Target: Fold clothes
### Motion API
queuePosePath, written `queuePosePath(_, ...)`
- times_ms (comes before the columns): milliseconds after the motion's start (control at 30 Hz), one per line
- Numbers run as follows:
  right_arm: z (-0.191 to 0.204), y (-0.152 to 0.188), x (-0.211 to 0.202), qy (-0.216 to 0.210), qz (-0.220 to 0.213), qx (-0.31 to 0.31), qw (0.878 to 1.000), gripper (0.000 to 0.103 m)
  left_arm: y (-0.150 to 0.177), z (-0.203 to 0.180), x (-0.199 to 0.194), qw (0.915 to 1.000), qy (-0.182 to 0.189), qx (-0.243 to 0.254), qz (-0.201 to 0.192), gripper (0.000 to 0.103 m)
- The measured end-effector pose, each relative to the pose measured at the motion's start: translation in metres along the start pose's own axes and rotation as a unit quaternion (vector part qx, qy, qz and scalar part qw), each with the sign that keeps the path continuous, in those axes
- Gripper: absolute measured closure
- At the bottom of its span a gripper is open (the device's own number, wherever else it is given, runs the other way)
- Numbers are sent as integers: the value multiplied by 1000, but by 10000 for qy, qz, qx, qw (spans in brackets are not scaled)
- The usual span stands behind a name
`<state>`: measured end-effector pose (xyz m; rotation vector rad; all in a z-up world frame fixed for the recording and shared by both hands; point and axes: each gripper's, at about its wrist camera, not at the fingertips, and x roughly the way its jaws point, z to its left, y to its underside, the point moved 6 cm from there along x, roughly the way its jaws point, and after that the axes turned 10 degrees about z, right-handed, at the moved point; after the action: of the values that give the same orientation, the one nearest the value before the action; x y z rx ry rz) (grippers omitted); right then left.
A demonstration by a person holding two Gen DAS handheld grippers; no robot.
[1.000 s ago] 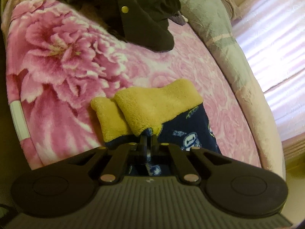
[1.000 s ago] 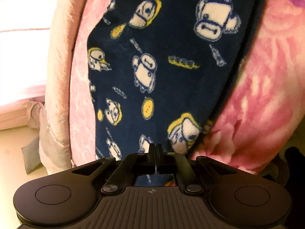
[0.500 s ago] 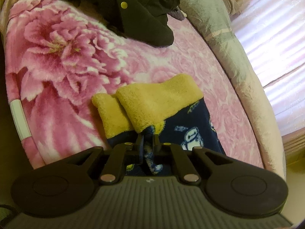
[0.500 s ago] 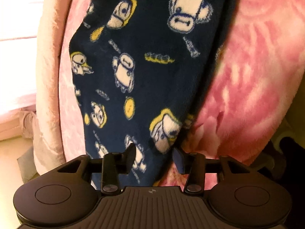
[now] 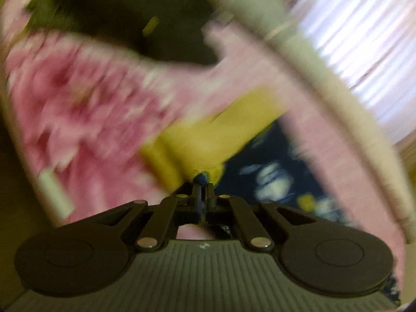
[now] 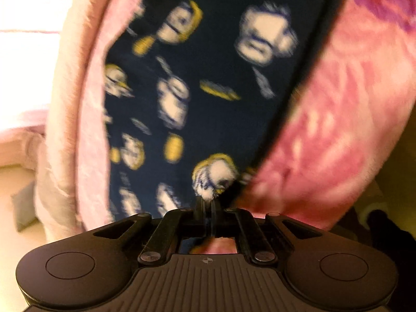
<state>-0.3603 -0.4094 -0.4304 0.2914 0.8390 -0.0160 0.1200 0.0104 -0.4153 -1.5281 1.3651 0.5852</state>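
Navy fleece pants (image 6: 208, 65) printed with white and yellow cartoon figures lie on a pink floral blanket (image 6: 338, 130). Their yellow cuffs (image 5: 208, 135) show in the blurred left wrist view, with navy cloth (image 5: 273, 169) to the right of them. My left gripper (image 5: 204, 184) is shut on a pinch of navy cloth just below the cuffs. At the pants' near right edge, the jaws of my right gripper (image 6: 206, 200) are closing tight on a tuft of the printed fleece.
A dark garment (image 5: 130, 13) with a brass snap lies further up the blanket (image 5: 78, 98). A pale quilt edge (image 6: 65, 104) runs along the bed's side, with a bright window (image 5: 351, 39) and floor beyond it.
The right gripper's jaws stood apart over the pants' edge half a second ago and have now come together on the fleece. The left view has rolled and blurred, its grip unchanged.
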Motion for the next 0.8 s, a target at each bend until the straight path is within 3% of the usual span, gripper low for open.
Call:
queuePosePath(67, -6, 2, 10, 186, 84, 1, 9998, 100, 1, -1, 6, 9998, -138, 117, -3, 99)
queuePosePath(133, -1, 3, 11, 472, 67, -350, 9983, 74, 0, -6, 5, 9991, -311, 299, 49, 96)
queuePosePath(167, 5, 4, 8, 736, 21, -677, 9950, 46, 0, -6, 3, 9986, -389, 350, 109, 90)
queuePosePath(200, 13, 5, 3, 1003, -71, -1049, 9894, 42, 0, -5, 1, 9978, -511, 386, 190, 84)
queuePosePath(233, 20, 7, -1, 1306, -176, -1421, 9811, 42, 0, -3, -3, 9968, -642, 393, 264, 77)
queuePosePath(333, 43, 9, -16, 1935, -588, -2274, 9526, 43, 5, 3, -19, 9933, -1001, 366, 455, 81)
queuePosePath(467, 70, -3, -22, 2167, -1102, -2930, 9247, 43, -2, -22, -45, 9930, -918, 712, 215, 82)
queuePosePath(533, 76, -12, -17, 2312, -1123, -3142, 9139, 43, -10, -43, -49, 9924, -789, 944, 99, 82)
queuePosePath(667, 64, -24, 2, 2416, -881, -3122, 9145, 43, -29, -84, -39, 9881, -578, 1423, -95, 82)
queuePosePath(800, 62, -32, 10, 2416, -838, -3182, 9129, 43, -51, -114, -4, 9753, -616, 2104, -270, 82)
